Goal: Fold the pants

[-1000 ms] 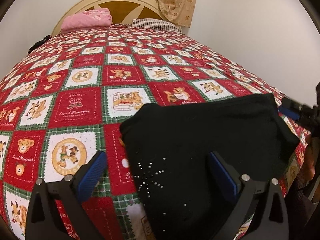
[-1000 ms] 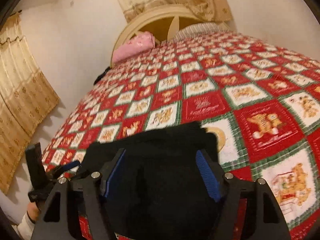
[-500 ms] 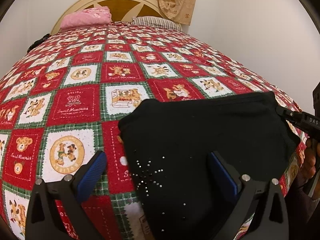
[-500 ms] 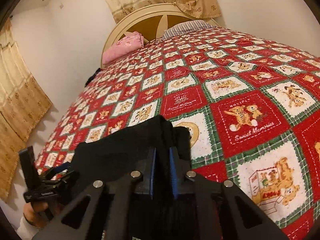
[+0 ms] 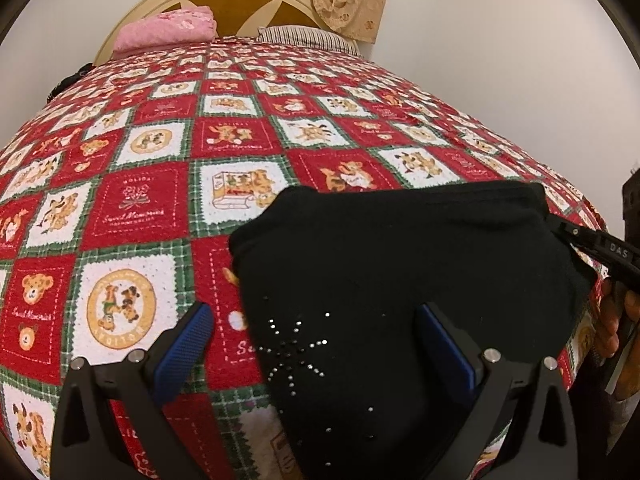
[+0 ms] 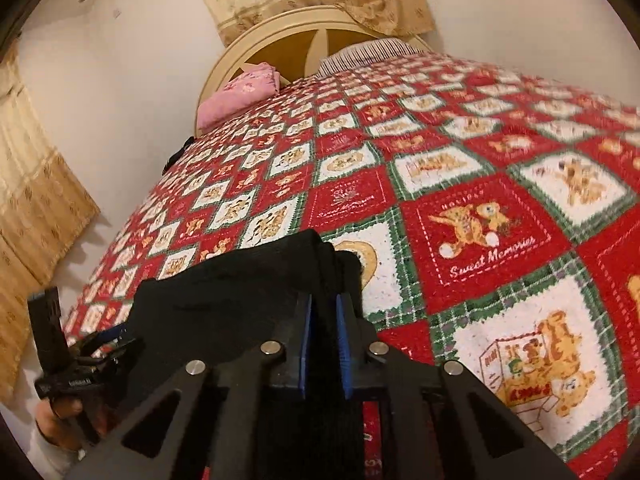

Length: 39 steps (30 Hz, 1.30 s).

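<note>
The black pants [image 5: 400, 264] lie folded near the bed's front edge, with small rhinestones on the cloth. My left gripper [image 5: 316, 332] is open, its jaws wide apart over the near left part of the pants, holding nothing. My right gripper [image 6: 324, 312] is shut on a raised fold of the pants [image 6: 224, 292] at their right side. It also shows at the right edge of the left wrist view [image 5: 592, 240], at the pants' right corner. The left gripper shows at the far left of the right wrist view [image 6: 100, 340].
A red, white and green patchwork quilt [image 5: 160, 184] with teddy bears covers the bed. A pink folded cloth [image 5: 164, 32] and a striped pillow [image 5: 308, 36] lie by the cream headboard [image 6: 296, 36]. Beige curtains [image 6: 36, 204] hang at the left wall.
My right gripper has closed from open onto the pants' right edge and pulled a fold up. The left gripper has stayed open in place.
</note>
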Each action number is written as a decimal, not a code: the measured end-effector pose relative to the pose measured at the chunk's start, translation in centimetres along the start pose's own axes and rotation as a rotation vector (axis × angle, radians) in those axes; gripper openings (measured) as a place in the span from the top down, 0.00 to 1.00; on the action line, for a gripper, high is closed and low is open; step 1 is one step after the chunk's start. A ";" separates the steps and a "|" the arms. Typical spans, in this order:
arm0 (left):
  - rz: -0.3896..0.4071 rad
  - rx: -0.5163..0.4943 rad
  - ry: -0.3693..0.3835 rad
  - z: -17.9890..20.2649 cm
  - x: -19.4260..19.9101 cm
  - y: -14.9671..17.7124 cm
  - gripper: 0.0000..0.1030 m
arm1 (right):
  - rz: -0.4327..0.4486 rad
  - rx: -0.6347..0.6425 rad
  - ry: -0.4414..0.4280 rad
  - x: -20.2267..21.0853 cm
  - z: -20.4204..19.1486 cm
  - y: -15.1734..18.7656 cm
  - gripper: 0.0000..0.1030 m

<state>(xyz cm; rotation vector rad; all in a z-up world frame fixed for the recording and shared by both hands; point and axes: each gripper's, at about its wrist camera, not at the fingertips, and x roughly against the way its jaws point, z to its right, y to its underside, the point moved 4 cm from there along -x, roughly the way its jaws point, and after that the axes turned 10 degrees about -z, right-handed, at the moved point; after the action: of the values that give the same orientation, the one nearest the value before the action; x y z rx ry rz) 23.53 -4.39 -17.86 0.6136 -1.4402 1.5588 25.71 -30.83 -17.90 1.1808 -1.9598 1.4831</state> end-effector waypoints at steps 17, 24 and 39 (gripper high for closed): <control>-0.012 -0.006 0.019 0.1 -0.6 -0.1 0.00 | 0.004 0.053 0.014 1.2 -1.1 1.7 0.70; 0.039 0.008 0.007 0.0 0.4 0.0 0.00 | 0.045 0.079 0.011 2.3 -1.6 1.8 0.92; 0.020 0.014 0.016 -0.2 -0.1 -0.5 0.00 | -0.001 0.100 0.031 1.8 -1.6 1.8 0.90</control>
<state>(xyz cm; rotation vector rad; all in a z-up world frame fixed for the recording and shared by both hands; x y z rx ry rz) 23.99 -4.31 -17.72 0.5953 -1.4288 1.5871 22.97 -29.88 -17.07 1.1924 -1.8842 1.6057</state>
